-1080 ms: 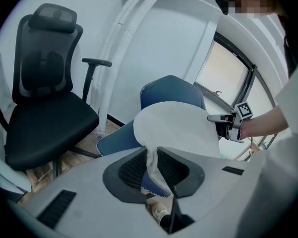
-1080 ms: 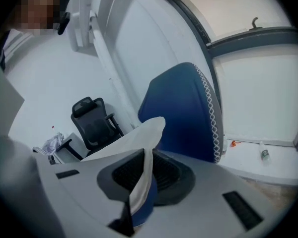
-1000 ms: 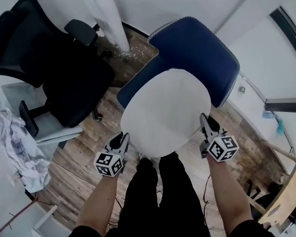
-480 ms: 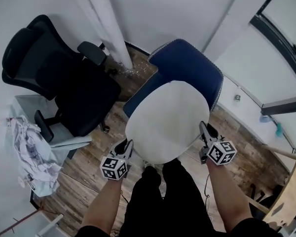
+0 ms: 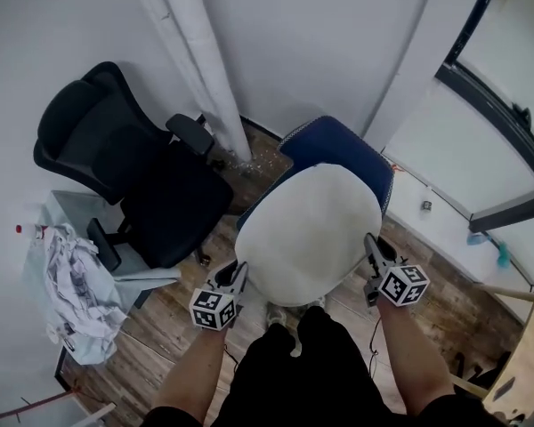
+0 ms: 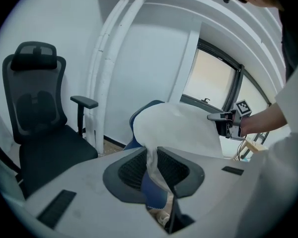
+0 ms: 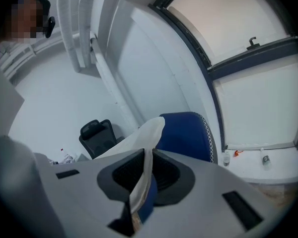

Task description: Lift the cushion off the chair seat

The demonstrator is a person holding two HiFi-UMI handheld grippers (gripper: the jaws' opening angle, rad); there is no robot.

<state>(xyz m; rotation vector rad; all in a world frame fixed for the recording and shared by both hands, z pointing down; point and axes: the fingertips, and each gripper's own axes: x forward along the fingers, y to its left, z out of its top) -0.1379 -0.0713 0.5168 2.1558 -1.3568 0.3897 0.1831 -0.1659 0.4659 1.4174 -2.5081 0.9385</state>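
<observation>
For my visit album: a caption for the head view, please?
Left gripper and right gripper hold a white cushion over a blue chair.

White rounded cushion (image 5: 310, 229) held flat above blue chair (image 5: 338, 147)

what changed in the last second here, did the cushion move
The cushion has risen off the blue chair, carried up by the left hand-held gripper and right hand-held gripper, which rose together. Both stay shut on its opposite edges; nothing was let go. The black chair has not moved.
</observation>
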